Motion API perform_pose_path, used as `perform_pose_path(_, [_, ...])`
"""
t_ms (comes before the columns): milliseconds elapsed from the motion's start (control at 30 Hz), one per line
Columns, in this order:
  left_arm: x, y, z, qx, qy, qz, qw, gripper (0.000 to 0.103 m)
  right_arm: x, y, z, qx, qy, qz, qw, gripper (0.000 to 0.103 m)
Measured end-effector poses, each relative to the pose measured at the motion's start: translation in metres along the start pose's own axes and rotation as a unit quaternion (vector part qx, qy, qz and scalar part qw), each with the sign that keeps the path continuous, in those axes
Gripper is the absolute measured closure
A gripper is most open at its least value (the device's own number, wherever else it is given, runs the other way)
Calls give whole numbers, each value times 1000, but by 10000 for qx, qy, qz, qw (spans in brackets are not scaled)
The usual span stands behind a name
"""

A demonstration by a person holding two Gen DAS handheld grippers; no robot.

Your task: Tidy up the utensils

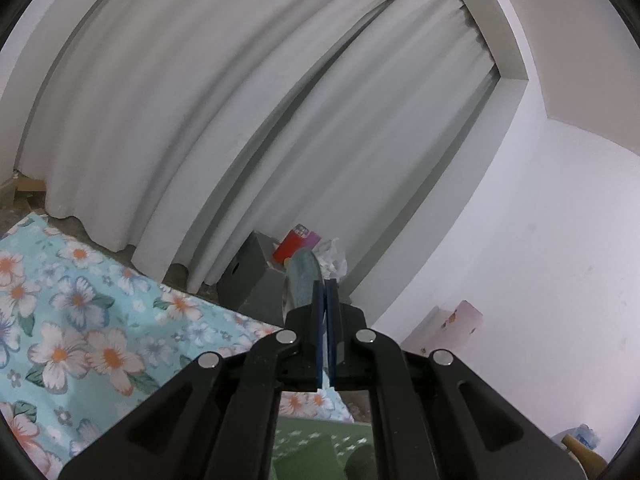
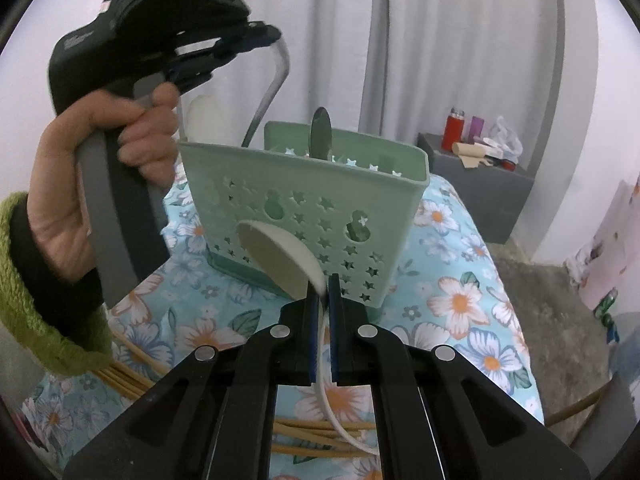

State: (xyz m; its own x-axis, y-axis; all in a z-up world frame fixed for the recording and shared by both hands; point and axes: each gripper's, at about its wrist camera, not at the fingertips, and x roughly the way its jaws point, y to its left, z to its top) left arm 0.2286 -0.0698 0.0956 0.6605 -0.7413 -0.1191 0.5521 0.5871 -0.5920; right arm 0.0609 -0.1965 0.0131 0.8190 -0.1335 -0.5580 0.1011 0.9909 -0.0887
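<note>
A pale green perforated basket (image 2: 304, 208) stands on the floral cloth, with a dark spoon (image 2: 321, 132) upright inside it. My right gripper (image 2: 323, 280) is shut on a white spoon (image 2: 276, 256). The spoon's bowl is close in front of the basket's near wall and its handle runs back between the pads. A hand holds my left gripper (image 2: 268, 38) above the basket's left side, shut on a grey metal utensil (image 2: 278, 76) that hangs down into the basket. In the left wrist view that utensil's rounded end (image 1: 304, 276) pokes past the left gripper (image 1: 326, 284), with the basket (image 1: 316, 440) below.
Several bamboo chopsticks (image 2: 316, 436) lie on the floral cloth (image 2: 460, 304) under my right gripper. Another pale spoon (image 2: 206, 118) shows behind the basket's left corner. A grey box (image 2: 480, 184) with a red bottle (image 2: 454, 132) stands at the back right, before grey curtains.
</note>
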Motion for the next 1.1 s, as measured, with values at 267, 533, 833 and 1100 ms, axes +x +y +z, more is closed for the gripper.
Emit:
perform_pose_path(267, [-17, 7, -3, -36, 64, 81, 9999, 102, -3, 0, -1, 39, -16, 16, 10000, 101])
perform_pose_path(533, [-47, -3, -5, 194, 83, 22, 9998, 77, -2, -3, 0, 79, 32, 55, 9999, 101])
perform_pose_path(833, [-94, -9, -23, 757, 401, 139, 9962, 58, -5, -27, 0, 478, 123, 879, 9949, 76])
perform_pose_path(1100, [-118, 20, -66, 855, 1179, 709, 9868, 49, 28, -40, -1, 944, 652, 1552, 9812, 69])
